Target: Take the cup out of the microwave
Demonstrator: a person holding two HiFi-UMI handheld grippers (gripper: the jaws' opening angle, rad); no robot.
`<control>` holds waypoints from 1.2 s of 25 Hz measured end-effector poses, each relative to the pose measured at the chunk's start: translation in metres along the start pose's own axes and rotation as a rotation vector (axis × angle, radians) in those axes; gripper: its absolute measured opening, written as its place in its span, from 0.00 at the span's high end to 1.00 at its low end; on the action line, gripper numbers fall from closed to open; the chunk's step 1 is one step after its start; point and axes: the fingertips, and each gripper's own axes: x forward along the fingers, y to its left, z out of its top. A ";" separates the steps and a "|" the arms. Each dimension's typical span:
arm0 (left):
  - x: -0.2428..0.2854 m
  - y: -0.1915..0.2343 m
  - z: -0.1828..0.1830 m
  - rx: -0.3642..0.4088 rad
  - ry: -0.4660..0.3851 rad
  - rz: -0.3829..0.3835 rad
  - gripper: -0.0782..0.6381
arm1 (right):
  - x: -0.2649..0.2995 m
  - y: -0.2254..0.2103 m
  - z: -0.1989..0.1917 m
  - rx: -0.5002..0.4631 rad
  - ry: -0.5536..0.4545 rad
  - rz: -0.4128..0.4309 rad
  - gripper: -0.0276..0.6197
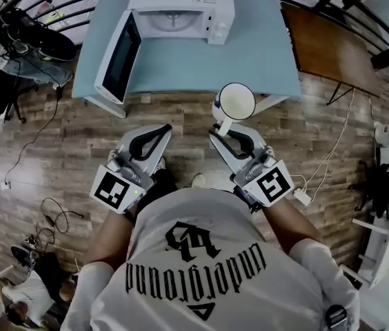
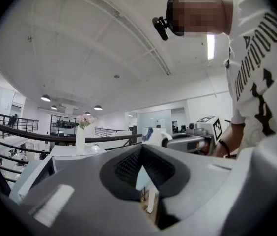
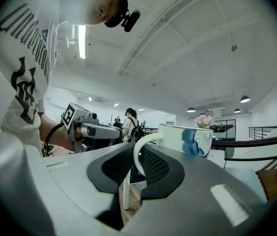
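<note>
A white cup with a blue pattern hangs in the air just off the front edge of the blue-grey table. My right gripper is shut on its handle, and the cup's body sits upright beyond the jaws. The white microwave stands at the back of the table with its door swung open to the left; its cavity looks empty. My left gripper floats beside the right one, over the floor, with its jaw tips touching and nothing between them.
A brown wooden table stands right of the blue-grey one. A vase of flowers sits behind the microwave. A dark railing runs along the back. Cables lie on the wooden floor at the left. A person stands far off.
</note>
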 end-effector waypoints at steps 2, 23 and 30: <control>0.000 -0.021 0.000 -0.010 -0.016 0.003 0.82 | -0.021 0.008 -0.002 0.003 0.000 0.006 0.88; 0.016 -0.076 -0.003 0.005 0.008 0.001 0.82 | -0.073 0.009 -0.008 0.029 -0.025 0.003 0.88; 0.023 -0.074 0.002 0.005 -0.003 0.006 0.82 | -0.072 0.007 -0.007 0.036 -0.026 0.013 0.88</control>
